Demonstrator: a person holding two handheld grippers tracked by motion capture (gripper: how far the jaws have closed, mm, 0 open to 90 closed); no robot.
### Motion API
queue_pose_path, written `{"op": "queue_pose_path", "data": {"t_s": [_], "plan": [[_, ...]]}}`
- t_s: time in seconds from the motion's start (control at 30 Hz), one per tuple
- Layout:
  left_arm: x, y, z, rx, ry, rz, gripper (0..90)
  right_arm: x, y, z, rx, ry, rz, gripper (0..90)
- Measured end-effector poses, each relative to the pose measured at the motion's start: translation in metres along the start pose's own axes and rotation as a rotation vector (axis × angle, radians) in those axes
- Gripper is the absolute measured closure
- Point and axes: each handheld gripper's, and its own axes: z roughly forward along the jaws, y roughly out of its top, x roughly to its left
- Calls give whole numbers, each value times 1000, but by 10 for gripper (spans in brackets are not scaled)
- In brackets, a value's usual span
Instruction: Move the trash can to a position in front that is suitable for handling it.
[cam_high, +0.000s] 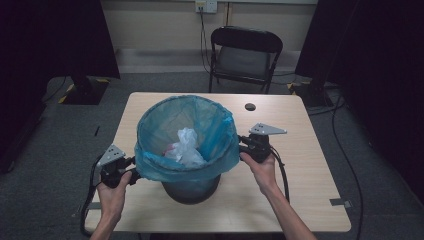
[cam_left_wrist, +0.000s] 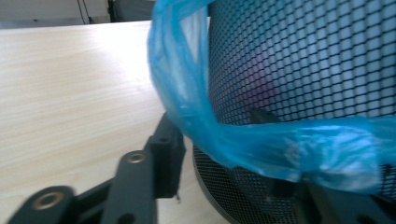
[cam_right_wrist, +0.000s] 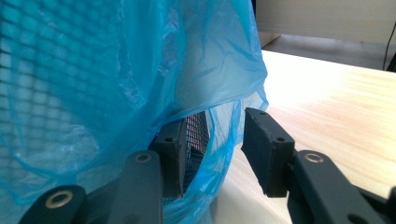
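Observation:
A black mesh bin (cam_high: 192, 189) stands on the wooden table (cam_high: 305, 170), lined with a blue plastic bag (cam_high: 222, 135) folded over its rim. Crumpled white waste (cam_high: 187, 146) lies inside. My left gripper (cam_high: 134, 172) is at the bin's left side, open, and the bag's hem (cam_left_wrist: 280, 149) drapes across the gap between its jaws (cam_left_wrist: 233, 172). One of its jaws is hidden under the plastic. My right gripper (cam_high: 242, 145) is at the bin's right side, also open (cam_right_wrist: 212, 149). The bag's hanging edge (cam_right_wrist: 219, 135) falls between its jaws, with the mesh wall (cam_right_wrist: 194, 130) by the left jaw.
A dark folding chair (cam_high: 245, 52) stands beyond the table's far edge. A round cable hole (cam_high: 250, 106) sits in the tabletop behind the bin. Black curtains flank the room, and cables run over the grey floor at the right.

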Motion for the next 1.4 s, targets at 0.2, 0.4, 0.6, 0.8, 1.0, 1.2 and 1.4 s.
{"op": "queue_pose_path", "data": {"t_s": [0.2,0.4,0.6,0.8,1.0,1.2,1.4], "plan": [[-16,-3,4,-6,-36,3,537,-1,-5,-21,9,-23,-13,595],[-28,-1,14,-5,-71,18,532,-4,-11,-43,11,-51,-19,588],[-37,4,29,12,-118,35,506,-9,-17,-66,11,-87,-8,575],[-44,12,45,20,-114,64,451,-13,-20,-83,14,-149,-14,493],[-41,13,42,40,-118,56,312,-15,-21,-94,11,-173,-15,403],[-35,9,18,34,-96,68,290,-15,-20,-109,-3,-187,-13,398],[-32,19,-2,-56,-121,75,283,-9,-6,-125,-56,-179,-41,414]]}}
